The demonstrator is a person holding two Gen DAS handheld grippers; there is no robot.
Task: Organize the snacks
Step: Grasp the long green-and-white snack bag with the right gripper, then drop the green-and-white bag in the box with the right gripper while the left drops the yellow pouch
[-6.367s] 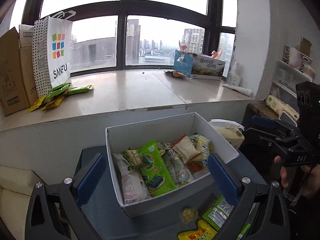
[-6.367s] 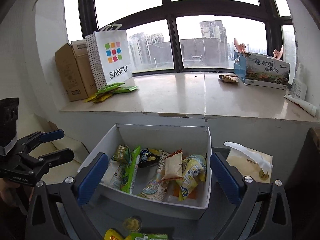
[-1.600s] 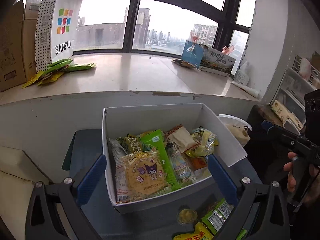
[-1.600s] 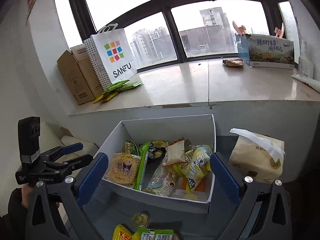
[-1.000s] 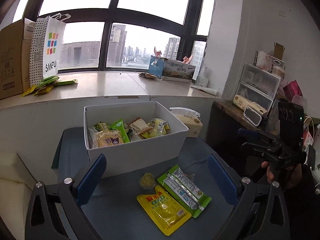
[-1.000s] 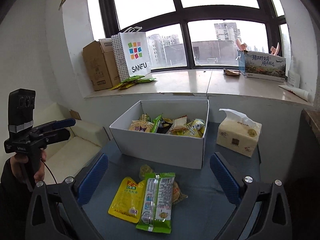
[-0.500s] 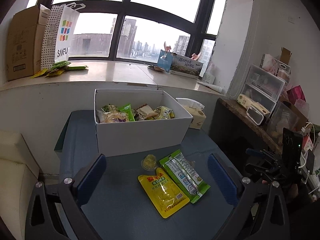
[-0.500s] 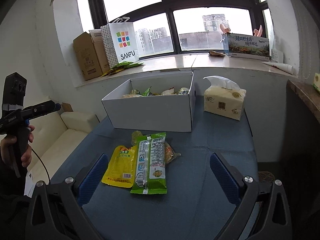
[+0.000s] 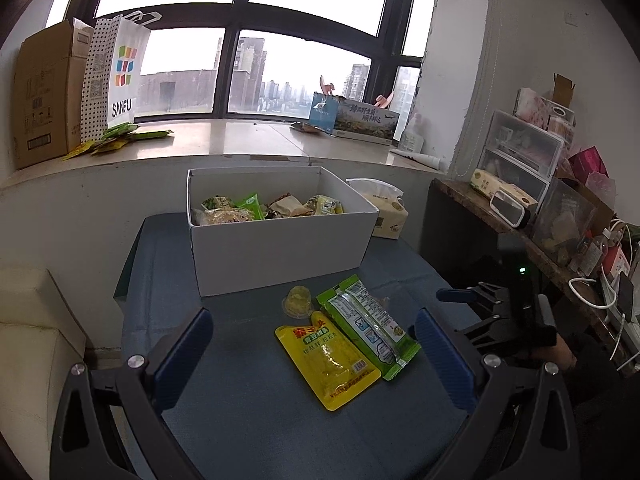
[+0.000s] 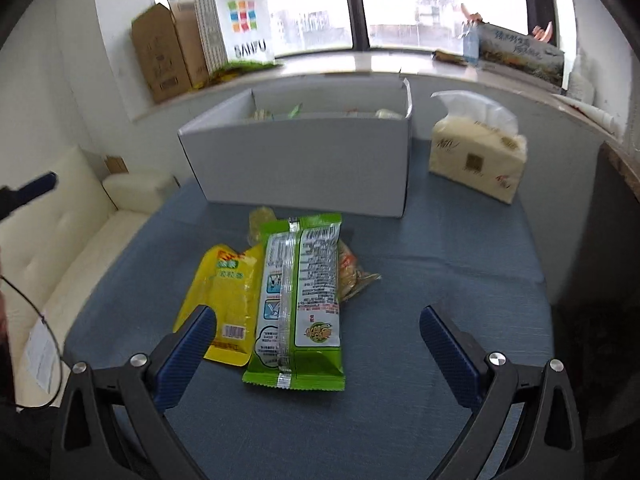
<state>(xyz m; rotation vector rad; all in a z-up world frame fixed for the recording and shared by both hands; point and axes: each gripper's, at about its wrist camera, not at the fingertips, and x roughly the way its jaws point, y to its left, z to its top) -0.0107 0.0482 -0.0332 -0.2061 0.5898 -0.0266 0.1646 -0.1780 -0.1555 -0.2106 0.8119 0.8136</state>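
A white box (image 9: 276,248) (image 10: 304,160) holding several snack packets stands on the blue table (image 9: 240,400). In front of it lie a green packet (image 9: 366,326) (image 10: 300,304), a yellow pouch (image 9: 328,360) (image 10: 224,292), a small jelly cup (image 9: 298,302) (image 10: 260,220) and an orange-print packet (image 10: 350,270) half under the green one. My left gripper (image 9: 312,356) is open and empty, above the table short of the yellow pouch. My right gripper (image 10: 316,352) is open and empty, low over the near end of the green packet. It also shows in the left wrist view (image 9: 480,308).
A tissue pack (image 10: 476,160) (image 9: 384,212) stands right of the box. A windowsill (image 9: 240,140) behind holds a SANFU bag (image 9: 116,80), cardboard boxes (image 9: 44,92) and loose packets. A cream sofa (image 10: 72,240) is left; a cluttered shelf (image 9: 540,200) is right.
Both grippers have pulled back from the box. A Kuromi-print packet has appeared in the box. The right gripper has now dropped lower, toward the green packet.
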